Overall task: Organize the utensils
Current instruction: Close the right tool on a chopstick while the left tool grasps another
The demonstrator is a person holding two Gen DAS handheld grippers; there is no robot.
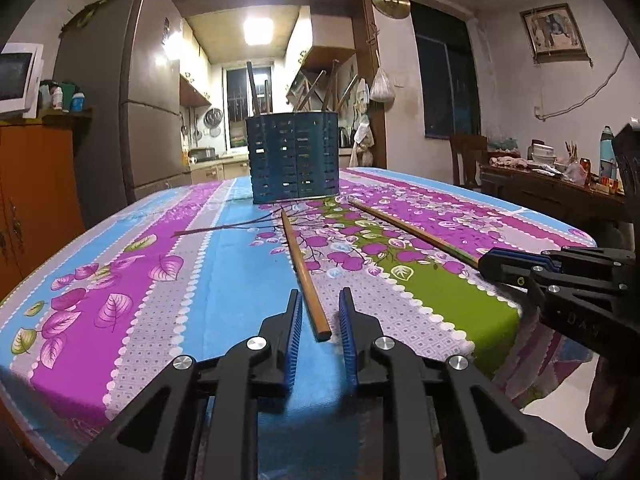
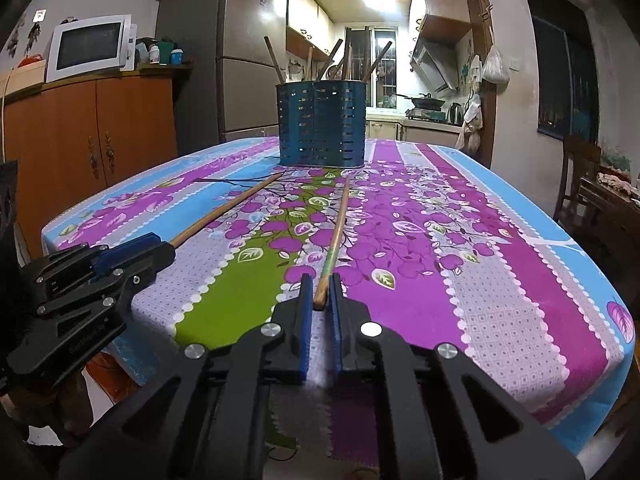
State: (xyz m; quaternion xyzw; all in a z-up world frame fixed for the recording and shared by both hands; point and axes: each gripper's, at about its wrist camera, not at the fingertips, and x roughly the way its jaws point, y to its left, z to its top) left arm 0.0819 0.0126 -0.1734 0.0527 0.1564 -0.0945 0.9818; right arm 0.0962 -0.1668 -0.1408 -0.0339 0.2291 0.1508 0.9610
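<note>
Two wooden chopsticks lie on the flowered tablecloth. In the left wrist view the left chopstick runs toward the blue slotted utensil holder, its near end between the open fingers of my left gripper. The pads do not touch it. In the right wrist view the right chopstick has its near end between the narrowly spread fingers of my right gripper. The holder stands at the far end with several chopsticks in it. My left gripper shows at the other chopstick.
The table's near edge drops off just right of my left gripper. A wooden cabinet with a microwave stands to the left, a fridge behind it. A cluttered side table and chair stand at the right.
</note>
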